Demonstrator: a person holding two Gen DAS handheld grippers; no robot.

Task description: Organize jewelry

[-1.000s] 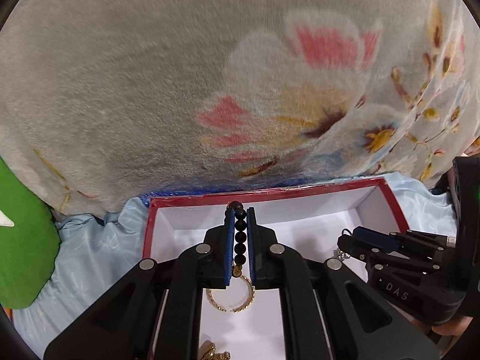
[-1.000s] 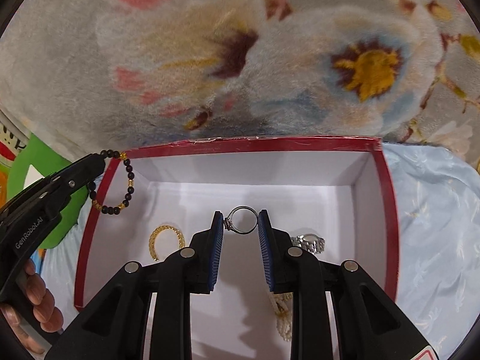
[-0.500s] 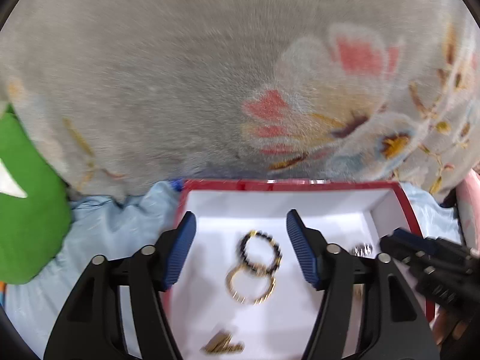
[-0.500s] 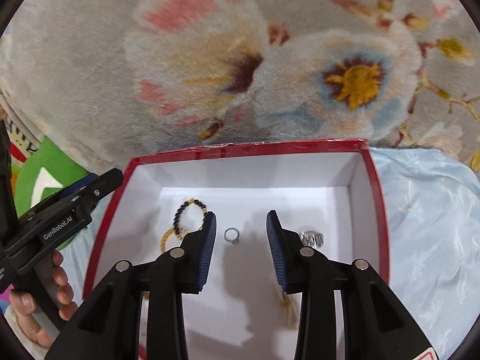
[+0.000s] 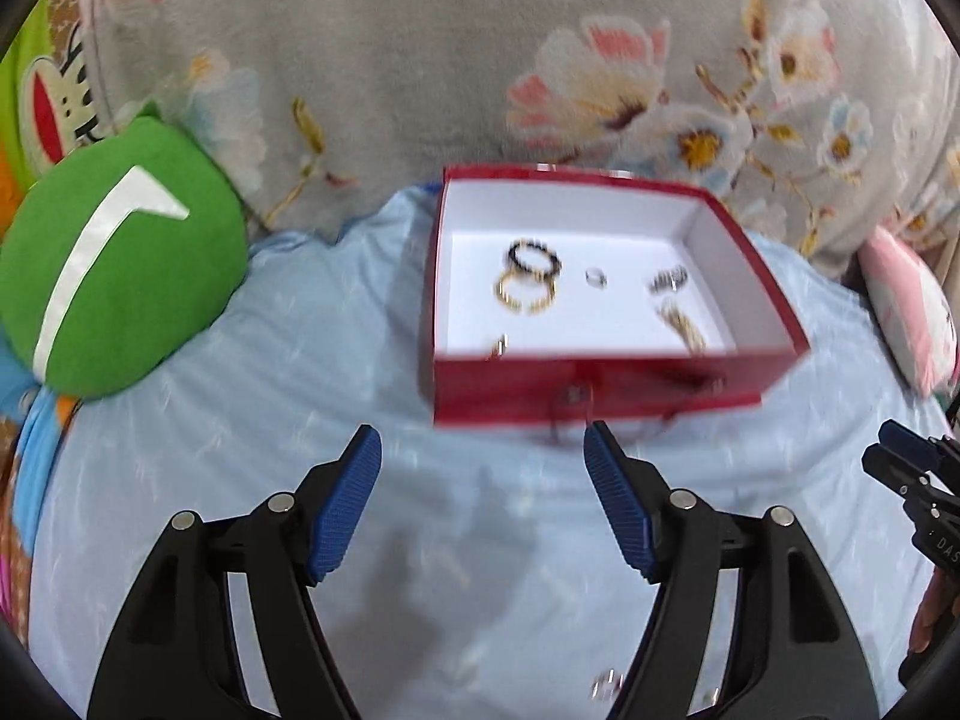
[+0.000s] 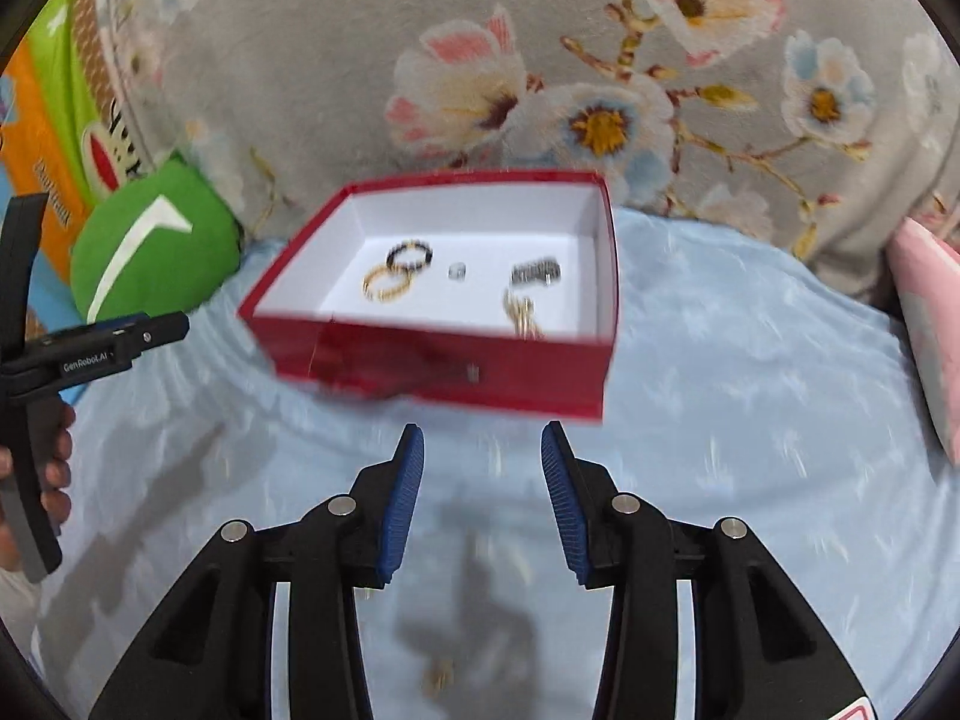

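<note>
Left wrist: both hand-held gripper point(image 5: 482, 459) jaws wide, empty.

Left tongs point(image 5: 482, 501): two glossy black plastic arms with triangular cut-outs, each carrying round silver screw heads and ending in a blue ribbed pad point(image 5: 342, 507). Right tongs point(image 6: 482, 495): the same build, black linkage arms, silver screws, blue ribbed pads point(image 6: 401, 501), with a red-outlined mark at the lower right corner of the body. Seen from the right wrist view, the left unit's black housing bears white lettering "GenRobot.AI", and bare fingers point(image 6: 55, 468) wrap its grip.
</note>
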